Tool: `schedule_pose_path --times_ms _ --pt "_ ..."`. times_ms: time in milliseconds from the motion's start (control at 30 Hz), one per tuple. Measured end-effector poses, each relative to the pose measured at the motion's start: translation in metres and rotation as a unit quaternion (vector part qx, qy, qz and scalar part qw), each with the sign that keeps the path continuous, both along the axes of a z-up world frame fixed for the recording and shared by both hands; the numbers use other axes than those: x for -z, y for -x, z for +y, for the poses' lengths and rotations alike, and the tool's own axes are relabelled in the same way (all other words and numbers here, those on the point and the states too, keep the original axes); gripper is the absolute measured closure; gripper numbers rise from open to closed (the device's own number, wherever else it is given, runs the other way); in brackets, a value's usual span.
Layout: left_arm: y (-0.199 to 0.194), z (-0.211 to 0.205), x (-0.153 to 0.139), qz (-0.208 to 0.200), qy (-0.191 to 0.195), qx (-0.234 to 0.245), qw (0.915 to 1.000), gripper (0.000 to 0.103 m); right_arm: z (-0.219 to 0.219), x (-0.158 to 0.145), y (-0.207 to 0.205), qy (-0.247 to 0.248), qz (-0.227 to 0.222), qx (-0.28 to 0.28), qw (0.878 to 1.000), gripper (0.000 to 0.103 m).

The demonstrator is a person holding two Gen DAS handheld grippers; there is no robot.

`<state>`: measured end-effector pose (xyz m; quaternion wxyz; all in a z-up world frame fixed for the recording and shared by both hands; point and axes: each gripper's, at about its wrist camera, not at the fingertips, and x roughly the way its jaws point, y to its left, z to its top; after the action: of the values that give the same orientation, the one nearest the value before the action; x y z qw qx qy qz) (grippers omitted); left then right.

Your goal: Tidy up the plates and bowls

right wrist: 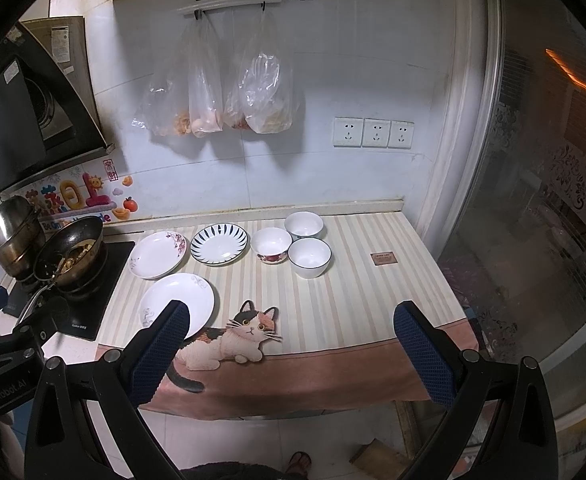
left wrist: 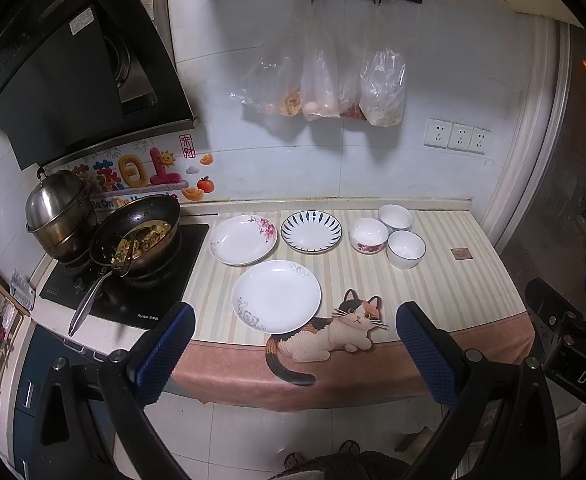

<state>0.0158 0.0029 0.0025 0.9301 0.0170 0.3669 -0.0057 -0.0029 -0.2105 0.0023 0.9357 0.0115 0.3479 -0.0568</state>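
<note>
Both idle, left gripper (left wrist: 295,354) and right gripper (right wrist: 291,354) spread wide and empty, three plates (left wrist: 277,295) and three bowls (left wrist: 406,249) apart on striped counter (left wrist: 453,292)

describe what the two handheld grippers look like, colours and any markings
The left gripper and the right gripper look alike: black angular frames with silver bolts and two fingers faced in dark blue textured pads. White lettering reads "GenRobot.AI" on the left body and "DAS" on the right. No cables show.
</note>
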Motion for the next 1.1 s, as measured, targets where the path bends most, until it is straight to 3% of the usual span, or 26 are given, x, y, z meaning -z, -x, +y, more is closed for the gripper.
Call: schedule_pose_path --times_ms 1100 --pt "0.007 0.010 0.007 0.002 0.011 -0.001 0.9999 0.000 0.019 0.003 0.010 -0.003 0.000 -0.006 1.000 0.000"
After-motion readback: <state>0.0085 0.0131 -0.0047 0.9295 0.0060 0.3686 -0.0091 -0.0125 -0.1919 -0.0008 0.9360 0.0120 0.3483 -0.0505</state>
